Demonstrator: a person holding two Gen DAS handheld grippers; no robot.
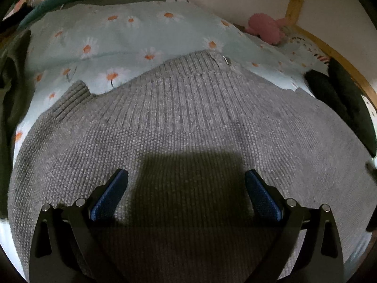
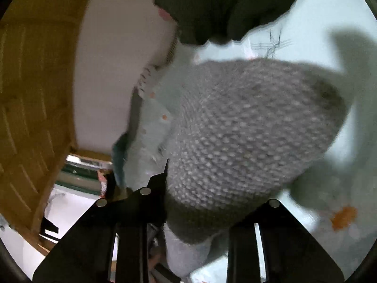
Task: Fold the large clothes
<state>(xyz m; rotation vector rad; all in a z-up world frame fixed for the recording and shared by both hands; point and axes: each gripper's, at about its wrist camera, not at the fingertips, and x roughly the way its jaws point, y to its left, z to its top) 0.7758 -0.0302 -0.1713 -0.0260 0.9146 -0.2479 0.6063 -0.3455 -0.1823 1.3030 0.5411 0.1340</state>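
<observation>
A grey knitted sweater (image 1: 188, 127) lies spread on a pale blue daisy-print bedsheet (image 1: 122, 37), its ribbed band towards the far side. My left gripper (image 1: 186, 176) hovers just above the sweater's middle, open and empty, blue pads wide apart. In the right wrist view a bunched part of the same grey sweater (image 2: 247, 127) fills the space between the fingers of my right gripper (image 2: 212, 202), which is shut on it and holds it above the sheet (image 2: 329, 18). The right fingertips are hidden by the knit.
A dark green garment (image 1: 9, 89) lies at the left edge and shows at the top of the right wrist view (image 2: 223, 4). A pink soft toy (image 1: 264, 28) and dark cloth (image 1: 339, 99) lie at the right by the wooden bed frame (image 1: 341, 61). A wooden panel (image 2: 35, 94) stands left.
</observation>
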